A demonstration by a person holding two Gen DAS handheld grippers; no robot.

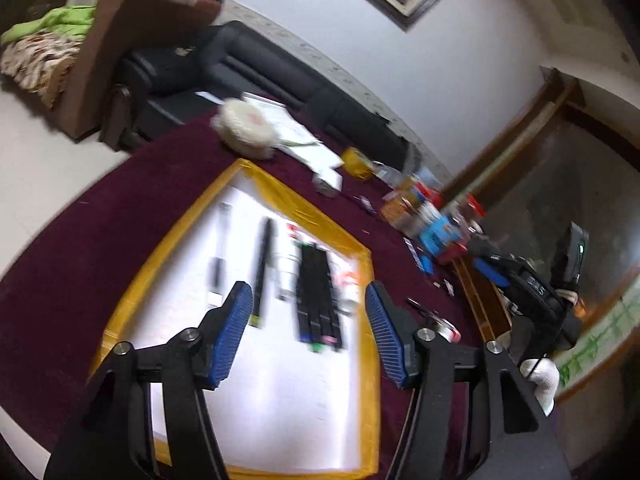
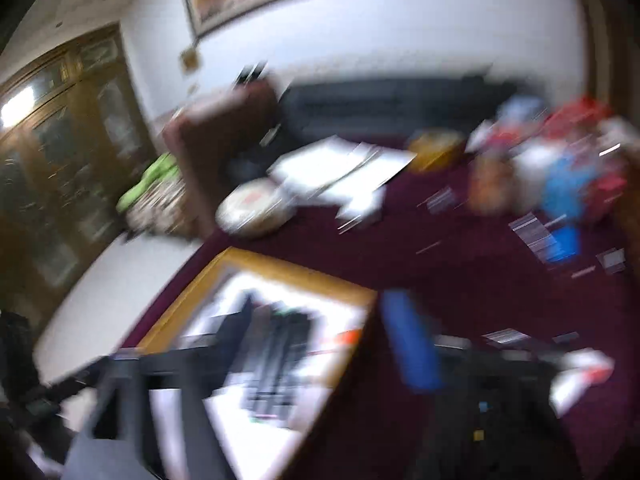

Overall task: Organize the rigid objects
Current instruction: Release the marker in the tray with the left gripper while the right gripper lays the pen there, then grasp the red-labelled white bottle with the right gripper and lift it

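left wrist view, left claw (image 1: 308,320) half-wide and empty above white sheet (image 1: 272,392), right claw (image 2: 304,344) wide, blurred

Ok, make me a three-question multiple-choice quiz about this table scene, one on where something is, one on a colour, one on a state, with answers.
1. Where do the black markers lie?
A. on the white sheet
B. on the sofa
C. on the floor

2. What colour is the tape border around the white sheet?
A. green
B. yellow
C. blue

3. How does the left gripper stand?
A. shut on a marker
B. shut on nothing
C. open, with nothing between its pads

Answers:
1. A, the markers sit side by side on the white sheet, next to a black pen.
2. B, a yellow band frames the sheet against the maroon tablecloth.
3. C, the left wrist view shows its blue pads well apart with only the sheet behind them.
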